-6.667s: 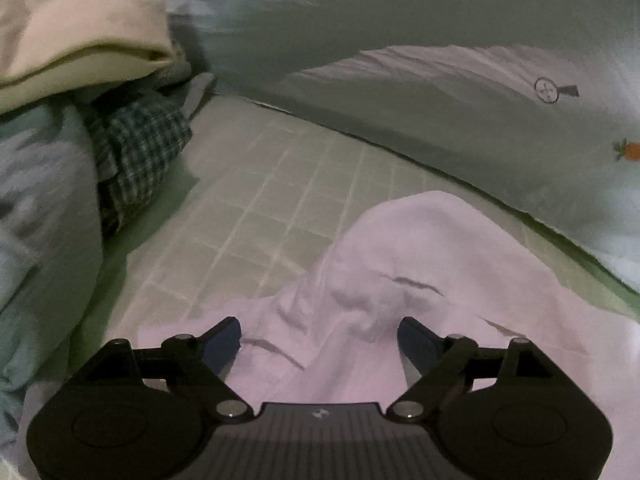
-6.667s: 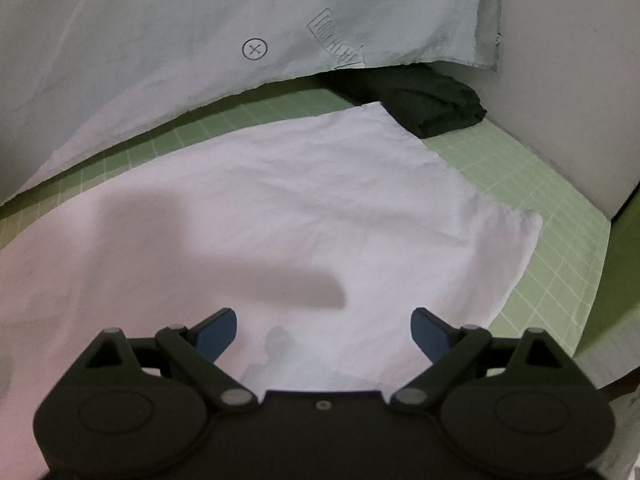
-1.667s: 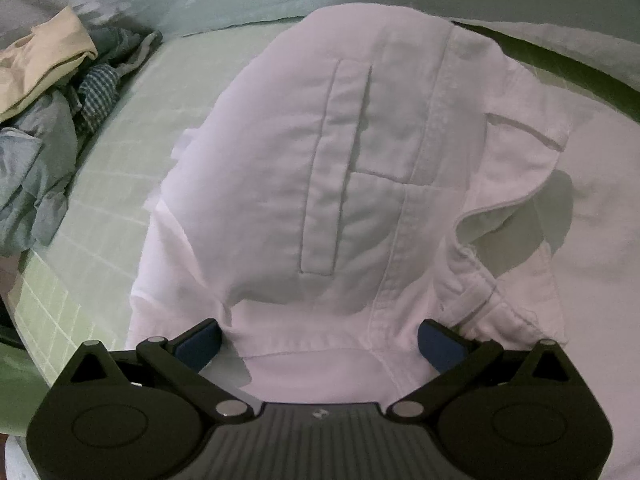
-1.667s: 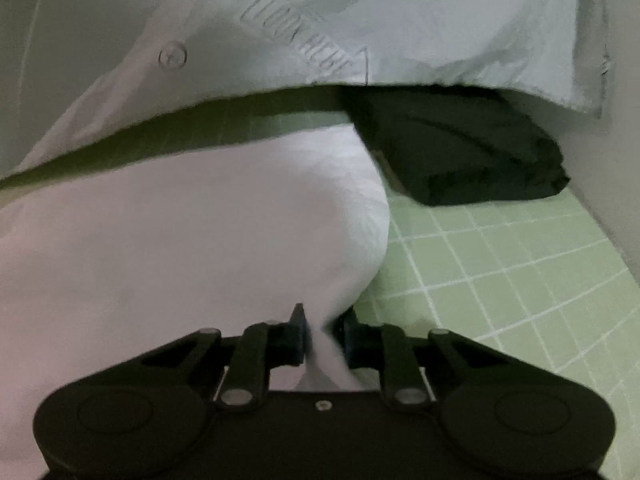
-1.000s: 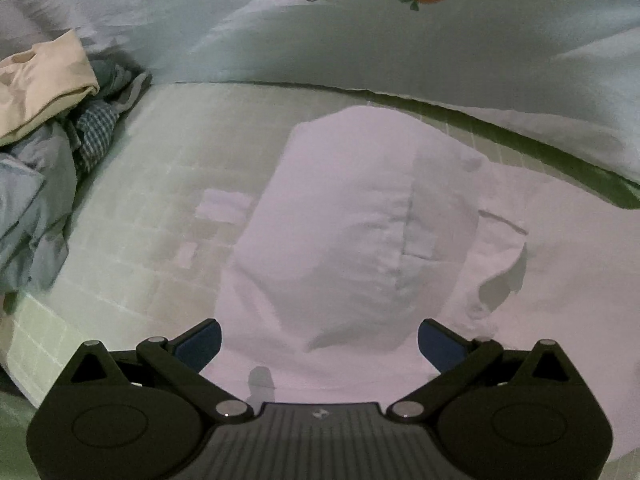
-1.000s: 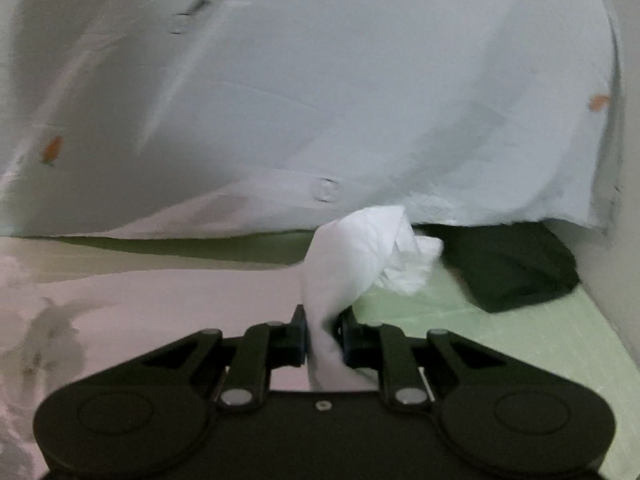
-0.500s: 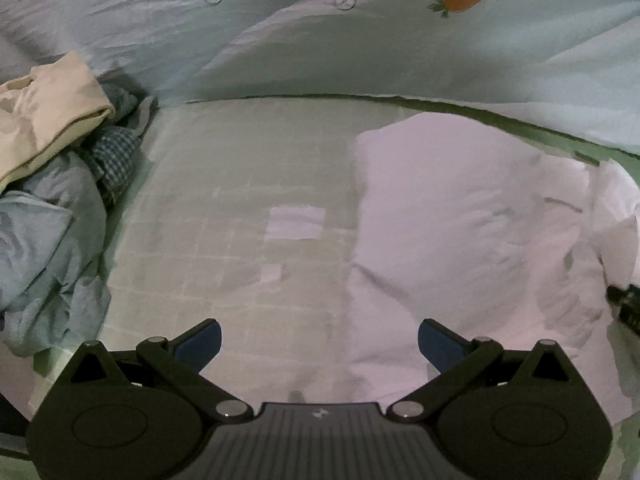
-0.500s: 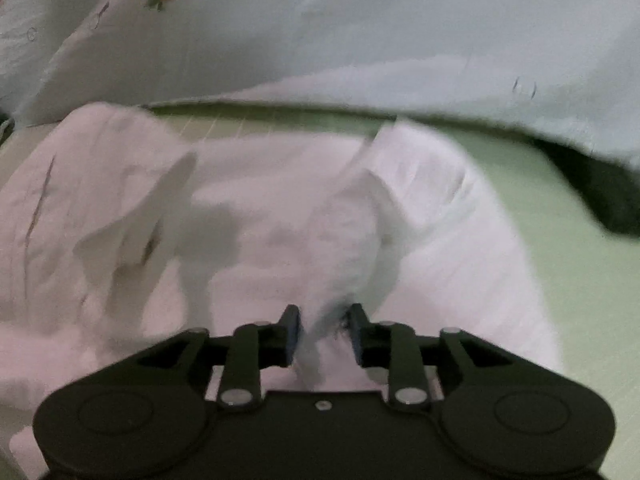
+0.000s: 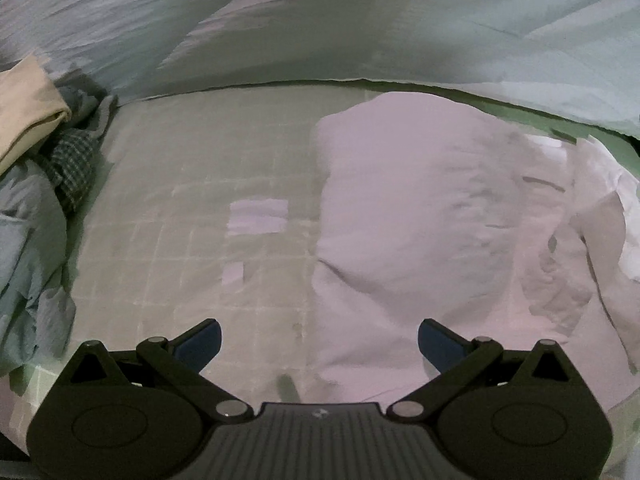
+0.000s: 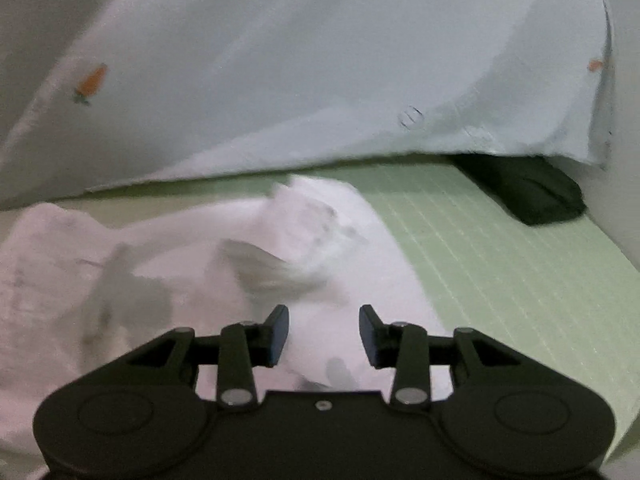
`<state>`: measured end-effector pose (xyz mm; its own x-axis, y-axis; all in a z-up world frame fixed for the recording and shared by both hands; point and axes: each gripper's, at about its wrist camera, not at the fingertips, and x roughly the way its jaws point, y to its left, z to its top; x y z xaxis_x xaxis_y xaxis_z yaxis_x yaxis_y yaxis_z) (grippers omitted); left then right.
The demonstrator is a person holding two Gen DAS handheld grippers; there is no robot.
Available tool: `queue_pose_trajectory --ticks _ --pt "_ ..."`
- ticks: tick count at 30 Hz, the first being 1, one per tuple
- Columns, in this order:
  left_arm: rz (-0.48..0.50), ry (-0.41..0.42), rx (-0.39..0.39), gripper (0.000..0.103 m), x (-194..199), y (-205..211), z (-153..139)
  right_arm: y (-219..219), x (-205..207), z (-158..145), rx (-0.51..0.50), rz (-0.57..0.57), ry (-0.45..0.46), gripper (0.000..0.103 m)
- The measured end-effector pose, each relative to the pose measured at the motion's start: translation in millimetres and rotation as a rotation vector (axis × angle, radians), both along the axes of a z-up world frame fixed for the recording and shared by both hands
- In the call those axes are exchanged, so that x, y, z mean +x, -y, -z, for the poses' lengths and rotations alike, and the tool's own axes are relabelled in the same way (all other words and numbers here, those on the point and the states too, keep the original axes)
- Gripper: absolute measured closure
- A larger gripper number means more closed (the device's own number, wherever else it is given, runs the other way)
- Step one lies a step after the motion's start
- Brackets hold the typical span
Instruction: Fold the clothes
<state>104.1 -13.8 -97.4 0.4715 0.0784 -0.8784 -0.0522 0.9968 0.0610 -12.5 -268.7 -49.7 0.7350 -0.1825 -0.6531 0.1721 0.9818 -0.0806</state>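
The white shirt (image 9: 420, 216) lies on the green grid mat (image 9: 192, 184), bunched and partly doubled over: in the left wrist view it fills the right half of the mat, with loose folds rumpled at its far right, and in the right wrist view its near edge sits just beyond the fingertips. The fold looks roughly laid but not tidy, so the step in hand is probably to square it up; doing that well means flattening the puffed middle, pulling the rumpled right side straight, and lining the edges up along the grid lines before taking a new hold. The left gripper (image 9: 318, 340) is spread wide and holds nothing, hovering over the shirt's near left edge. The right gripper (image 10: 323, 334) stands partly apart with no cloth between its fingers. Around the mat are a carrot-print sheet (image 9: 400, 32) at the far side, a heap of clothes (image 9: 36, 184) on the left, and a dark bundle (image 10: 528, 192) at the far right.
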Motion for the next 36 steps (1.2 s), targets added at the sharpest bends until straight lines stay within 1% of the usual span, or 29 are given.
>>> queue_pose_trajectory --ticks 7,13,18,21,27,29,31,33,35,36 --pt "-0.037 -0.01 0.004 0.0 13 0 5 17 24 31 -0.098 0.014 -0.081 0.064" --pt "-0.07 -0.026 0.012 0.0 19 -1 8 11 54 45 -0.153 -0.064 -0.116 0.062" --pt "-0.083 -0.05 0.016 0.0 20 -3 12 -7 77 46 -0.137 -0.14 -0.109 0.062" --pt "-0.082 -0.056 0.025 0.0 20 -3 13 -18 88 40 -0.074 -0.179 -0.082 0.062" --pt "-0.07 -0.055 0.038 0.0 24 -4 13 -37 79 14 0.187 -0.324 -0.013 0.061" --pt "-0.068 -0.056 0.037 0.0 24 -5 13 -44 76 5 0.274 -0.372 0.01 0.059" --pt "-0.07 -0.056 0.033 0.0 23 -7 14 -37 67 -3 0.26 -0.311 0.048 0.058" --pt "-0.075 -0.057 0.024 0.0 23 -9 14 -26 59 -7 0.212 -0.233 0.069 0.056" --pt "-0.082 -0.059 0.012 0.0 23 -11 15 -18 53 0 0.121 -0.17 0.034 0.051" --pt "-0.085 -0.059 0.006 0.0 23 -13 15 -13 50 4 0.073 -0.139 0.014 0.051"
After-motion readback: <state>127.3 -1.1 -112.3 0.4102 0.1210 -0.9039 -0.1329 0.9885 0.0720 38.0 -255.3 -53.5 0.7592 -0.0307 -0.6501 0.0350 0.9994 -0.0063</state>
